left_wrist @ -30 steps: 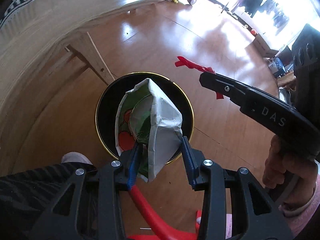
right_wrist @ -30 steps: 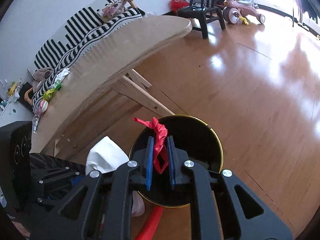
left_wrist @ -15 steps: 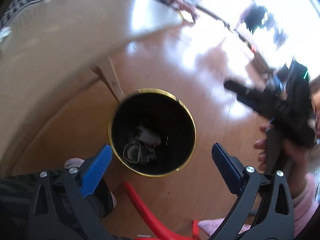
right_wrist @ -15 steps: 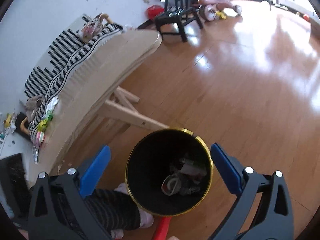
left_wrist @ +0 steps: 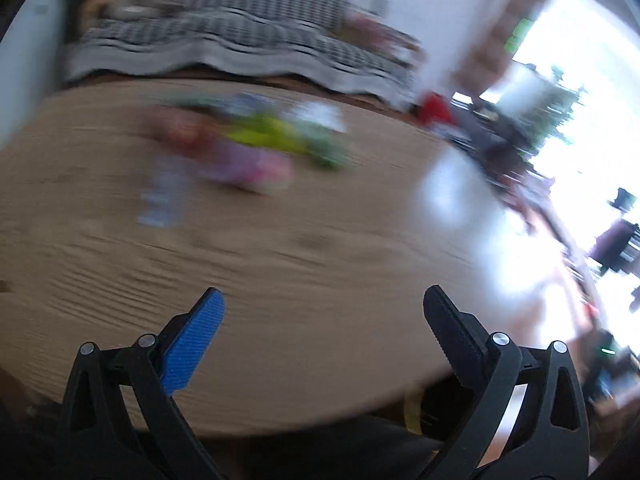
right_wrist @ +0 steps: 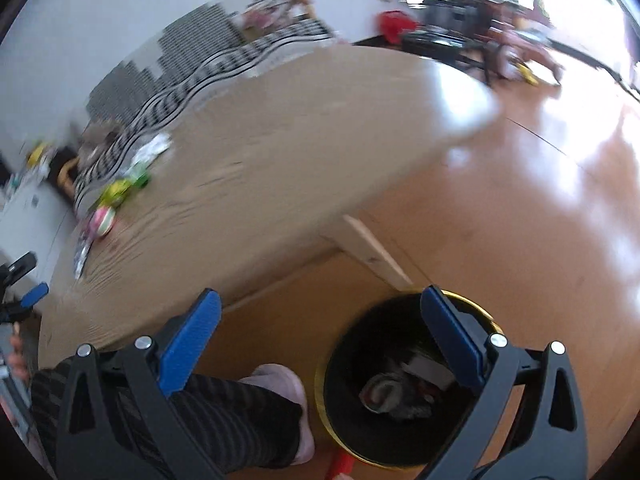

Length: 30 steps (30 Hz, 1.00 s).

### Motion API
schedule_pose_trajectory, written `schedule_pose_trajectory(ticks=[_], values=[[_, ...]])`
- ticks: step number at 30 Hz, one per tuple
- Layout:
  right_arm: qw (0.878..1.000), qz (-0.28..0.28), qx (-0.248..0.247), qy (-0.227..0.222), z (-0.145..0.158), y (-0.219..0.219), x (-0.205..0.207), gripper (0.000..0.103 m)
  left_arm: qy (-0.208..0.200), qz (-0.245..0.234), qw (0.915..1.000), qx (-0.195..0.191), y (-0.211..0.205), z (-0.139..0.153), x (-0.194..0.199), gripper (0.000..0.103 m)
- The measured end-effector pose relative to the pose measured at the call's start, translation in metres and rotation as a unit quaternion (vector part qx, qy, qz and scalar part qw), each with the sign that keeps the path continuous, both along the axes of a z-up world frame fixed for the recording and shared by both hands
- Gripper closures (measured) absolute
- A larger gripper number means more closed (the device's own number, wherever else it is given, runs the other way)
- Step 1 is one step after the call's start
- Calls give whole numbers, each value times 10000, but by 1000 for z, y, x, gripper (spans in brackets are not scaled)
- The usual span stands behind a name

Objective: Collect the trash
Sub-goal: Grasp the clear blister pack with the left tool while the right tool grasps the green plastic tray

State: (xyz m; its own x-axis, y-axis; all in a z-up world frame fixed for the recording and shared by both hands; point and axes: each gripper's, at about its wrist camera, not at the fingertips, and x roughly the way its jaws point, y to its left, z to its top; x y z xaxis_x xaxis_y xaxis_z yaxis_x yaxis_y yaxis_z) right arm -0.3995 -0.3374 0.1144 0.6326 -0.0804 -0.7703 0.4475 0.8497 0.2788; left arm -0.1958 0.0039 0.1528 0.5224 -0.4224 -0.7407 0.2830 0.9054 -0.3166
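My left gripper [left_wrist: 322, 300] is open and empty over the near part of the wooden table [left_wrist: 280, 280]. A blurred pile of coloured wrappers [left_wrist: 256, 144] lies at the table's far side. My right gripper [right_wrist: 320, 304] is open and empty above the floor, beside the black bin with a gold rim [right_wrist: 328, 364]. Crumpled trash [right_wrist: 400, 392] lies at the bottom of the bin. The wrappers also show in the right wrist view [right_wrist: 116, 188] on the table's left end. The left gripper [right_wrist: 24, 292] shows at that view's left edge.
A black-and-white striped sofa [left_wrist: 240, 36] stands behind the table. A table leg [right_wrist: 372, 252] slants down beside the bin. The person's striped leg and pink slipper [right_wrist: 276, 392] stand left of the bin. Chairs and toys [right_wrist: 480, 0] stand far back on the shiny wooden floor.
Both grippers opened and dropped the carton and the red wrapper into the bin. The left gripper then swung up over the tabletop. The right gripper drew back left of the bin.
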Motion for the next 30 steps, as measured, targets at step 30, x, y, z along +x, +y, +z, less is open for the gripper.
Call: schedule_pose_trajectory(ticks=[30], values=[[9583,2467,-1306,607,-36,157,366,5,135,394,9849,1680,33,-80,156,6]])
